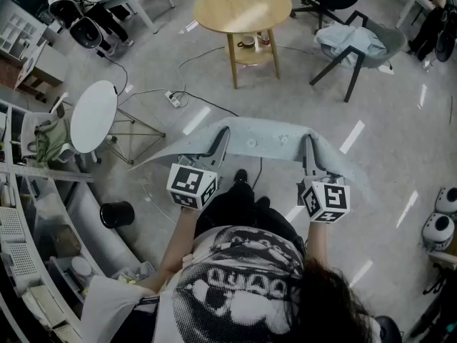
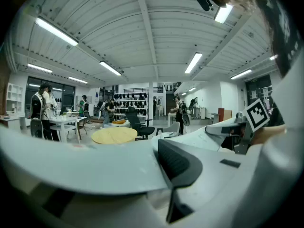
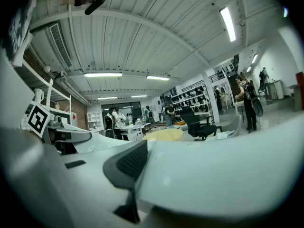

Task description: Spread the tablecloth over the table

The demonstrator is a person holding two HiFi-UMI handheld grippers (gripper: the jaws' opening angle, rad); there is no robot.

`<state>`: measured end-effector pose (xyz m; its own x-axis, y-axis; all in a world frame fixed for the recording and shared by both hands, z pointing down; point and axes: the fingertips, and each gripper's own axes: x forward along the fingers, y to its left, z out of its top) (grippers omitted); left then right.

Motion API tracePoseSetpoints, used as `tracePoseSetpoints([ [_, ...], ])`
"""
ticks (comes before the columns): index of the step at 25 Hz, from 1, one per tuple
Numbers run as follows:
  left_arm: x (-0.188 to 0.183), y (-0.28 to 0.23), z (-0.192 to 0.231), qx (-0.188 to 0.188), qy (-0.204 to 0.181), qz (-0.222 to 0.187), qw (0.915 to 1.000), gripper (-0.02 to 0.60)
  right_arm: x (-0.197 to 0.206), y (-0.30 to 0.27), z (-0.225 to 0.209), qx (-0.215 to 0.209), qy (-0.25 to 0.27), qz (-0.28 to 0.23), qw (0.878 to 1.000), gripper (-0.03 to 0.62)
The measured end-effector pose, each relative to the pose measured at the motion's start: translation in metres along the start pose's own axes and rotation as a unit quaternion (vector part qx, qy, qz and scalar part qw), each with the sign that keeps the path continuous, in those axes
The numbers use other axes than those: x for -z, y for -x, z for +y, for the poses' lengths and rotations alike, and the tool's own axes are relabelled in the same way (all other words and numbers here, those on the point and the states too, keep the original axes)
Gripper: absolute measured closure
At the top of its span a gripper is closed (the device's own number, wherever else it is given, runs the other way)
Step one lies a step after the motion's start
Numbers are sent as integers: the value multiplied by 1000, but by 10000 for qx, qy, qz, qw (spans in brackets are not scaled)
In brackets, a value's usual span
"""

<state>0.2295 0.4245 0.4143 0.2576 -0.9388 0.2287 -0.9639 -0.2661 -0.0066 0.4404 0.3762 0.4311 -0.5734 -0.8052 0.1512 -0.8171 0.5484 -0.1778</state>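
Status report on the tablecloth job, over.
Grips: left claw and right claw both shut on the tablecloth. Cloth stretched between them, short of the round table. One floor cable lies ahead.

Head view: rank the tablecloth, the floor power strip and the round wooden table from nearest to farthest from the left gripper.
1. tablecloth, clamped in the left gripper.
2. power strip, on the floor, ahead and left.
3. round wooden table, farthest, straight ahead.
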Motion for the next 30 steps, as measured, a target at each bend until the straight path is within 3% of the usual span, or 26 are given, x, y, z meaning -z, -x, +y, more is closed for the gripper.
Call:
tracePoseSetpoints([
  [6,4,-1,3,-79,-30,89,9999,509,4,-6,1,-84,5,74,9999,534],
  [15,13,-5,47,-254,90,152,9995,509,9,-51,23,-301,46,218,9993,533],
  [20,18,-20,101,-306,204,200,9991,509,10,-107,45,-374,71,309,9988,533],
  [30,2,-64,252,-248,152,161,9994,509,-1,-246,108,-394,-246,420,9980,533],
])
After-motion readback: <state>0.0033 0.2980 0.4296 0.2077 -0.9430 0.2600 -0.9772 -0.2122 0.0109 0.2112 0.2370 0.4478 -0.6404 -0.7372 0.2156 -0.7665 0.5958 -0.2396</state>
